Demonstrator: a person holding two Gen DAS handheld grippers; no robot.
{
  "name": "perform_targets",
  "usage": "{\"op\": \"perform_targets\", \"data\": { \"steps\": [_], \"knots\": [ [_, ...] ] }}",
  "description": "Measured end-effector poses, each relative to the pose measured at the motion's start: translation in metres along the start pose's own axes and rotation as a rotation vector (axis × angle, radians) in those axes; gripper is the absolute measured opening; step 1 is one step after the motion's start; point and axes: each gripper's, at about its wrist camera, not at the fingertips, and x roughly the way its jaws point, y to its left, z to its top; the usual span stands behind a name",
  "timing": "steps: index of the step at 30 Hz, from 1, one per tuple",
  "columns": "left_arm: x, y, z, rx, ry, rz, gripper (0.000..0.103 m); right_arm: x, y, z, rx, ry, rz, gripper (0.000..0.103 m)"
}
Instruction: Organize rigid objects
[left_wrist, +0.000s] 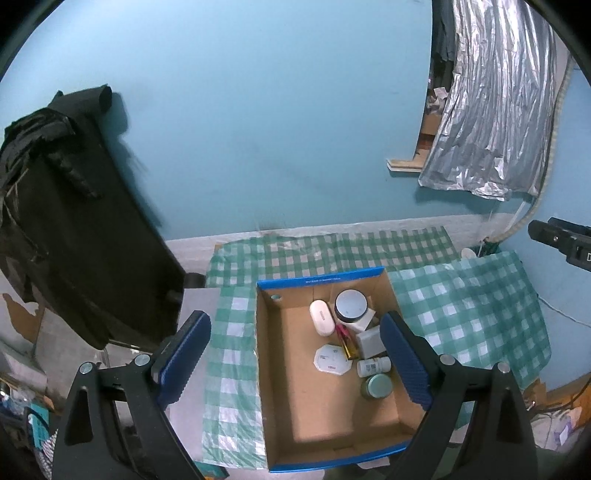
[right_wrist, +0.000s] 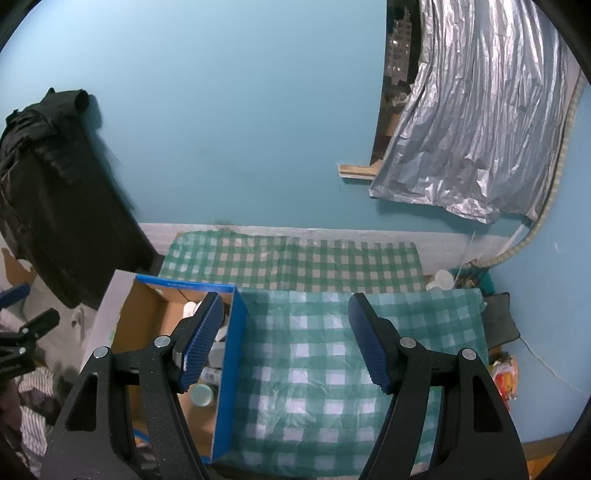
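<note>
A cardboard box with a blue rim sits on the green checked cloth. Inside, toward its right side, lie a white oval case, a dark round jar with a pale lid, a grey square box, a red and gold tube, a white octagonal piece, a small white bottle and a green-lidded jar. My left gripper hovers above the box, open and holding nothing. To the right of the box, my right gripper hangs open and holds nothing over the cloth.
A black garment hangs at the left against the blue wall. A silver foil sheet covers an opening at the upper right. A second checked cloth lies behind the box. Clutter sits at the table's right end.
</note>
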Motion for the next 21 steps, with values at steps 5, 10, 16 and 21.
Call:
{"op": "perform_targets", "data": {
  "steps": [5,10,16,21],
  "knots": [
    [-0.005,-0.009,0.0,0.022,-0.008,0.024,0.096,0.002,-0.006,0.0,0.001,0.004,0.0,0.07],
    [-0.007,-0.009,0.001,-0.014,-0.011,0.023,0.096,0.001,-0.014,0.001,0.004,-0.001,-0.008,0.07],
    [-0.008,-0.012,0.001,-0.031,-0.01,0.043,0.101,0.002,-0.02,0.001,-0.009,0.002,-0.014,0.07],
    [-0.011,-0.018,0.002,-0.028,-0.019,0.058,0.101,0.003,-0.021,0.003,-0.029,-0.004,-0.002,0.07]
  ]
}}
